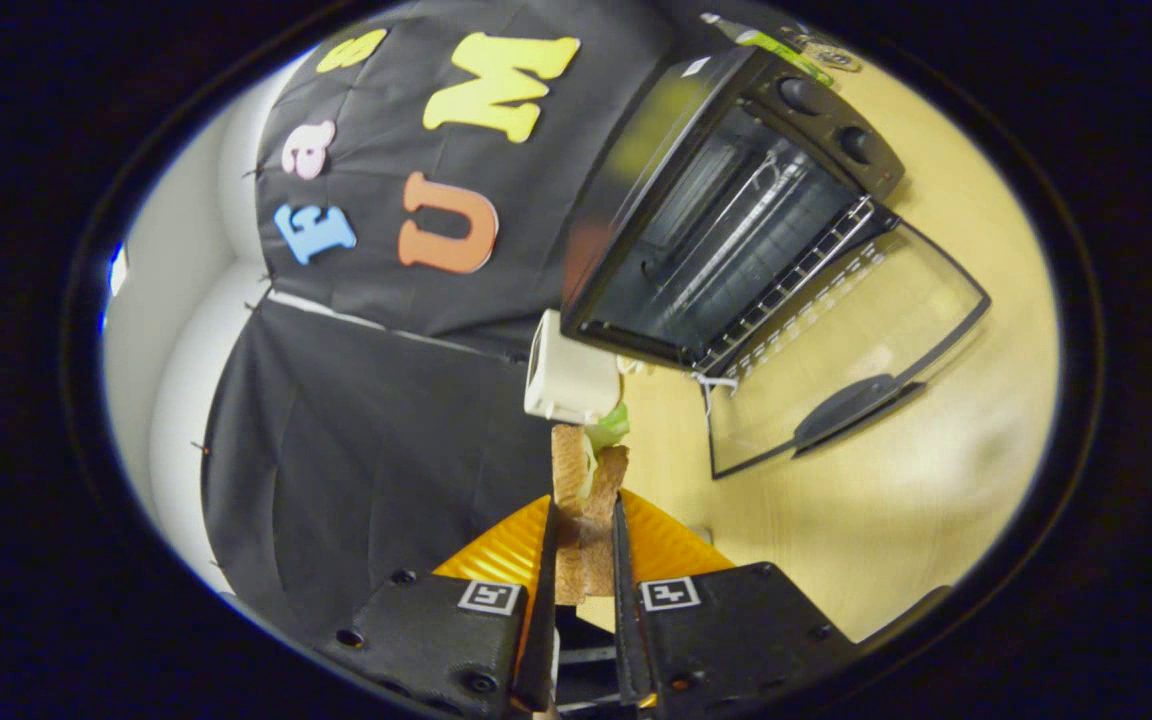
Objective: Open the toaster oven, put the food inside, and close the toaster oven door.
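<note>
Gripper: my black two-finger gripper [584, 540] is clamped on the food, both fingers pressing its sides.
Food: a brown toasted-bread sandwich with green lettuce [586, 500], sticking out past my fingertips, lifted off the table.
Oven: the black toaster oven with two knobs [736, 200] sits beyond the sandwich, its glass door [846, 350] dropped fully open, wire rack showing inside.
Beside it: a small white boxy appliance [568, 380], possibly a toaster; too blurred to say.
Surface: pale wooden tabletop [886, 500].
</note>
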`<state>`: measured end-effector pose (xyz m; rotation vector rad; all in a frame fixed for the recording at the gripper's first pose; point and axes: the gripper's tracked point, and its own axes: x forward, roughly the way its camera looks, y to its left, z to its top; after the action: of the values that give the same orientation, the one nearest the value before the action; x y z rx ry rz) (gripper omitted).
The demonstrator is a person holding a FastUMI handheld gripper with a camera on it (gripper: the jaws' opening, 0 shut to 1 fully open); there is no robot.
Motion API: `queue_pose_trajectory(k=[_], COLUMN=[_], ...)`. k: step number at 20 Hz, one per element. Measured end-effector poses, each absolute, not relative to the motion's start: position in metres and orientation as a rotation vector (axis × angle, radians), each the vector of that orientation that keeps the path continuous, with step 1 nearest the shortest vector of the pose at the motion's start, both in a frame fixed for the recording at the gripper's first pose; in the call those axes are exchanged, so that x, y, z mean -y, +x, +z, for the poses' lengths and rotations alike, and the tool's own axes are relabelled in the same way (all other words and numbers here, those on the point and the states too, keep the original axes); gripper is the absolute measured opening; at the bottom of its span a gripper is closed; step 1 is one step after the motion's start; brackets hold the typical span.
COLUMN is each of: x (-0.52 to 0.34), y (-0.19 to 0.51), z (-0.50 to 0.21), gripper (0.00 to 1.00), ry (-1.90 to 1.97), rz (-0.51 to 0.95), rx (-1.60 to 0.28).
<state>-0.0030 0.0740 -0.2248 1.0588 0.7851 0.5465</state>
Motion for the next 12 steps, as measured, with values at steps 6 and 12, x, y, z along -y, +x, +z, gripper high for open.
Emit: queue_pose_trajectory(k=[6, 12], x=[-0.036, -0.038], y=[0.057, 0.098], z=[-0.243, -0.251], gripper=[0.3, 0.3], ry=[1.158, 1.221], rz=[0.413, 0.366], rx=[-0.633, -0.47])
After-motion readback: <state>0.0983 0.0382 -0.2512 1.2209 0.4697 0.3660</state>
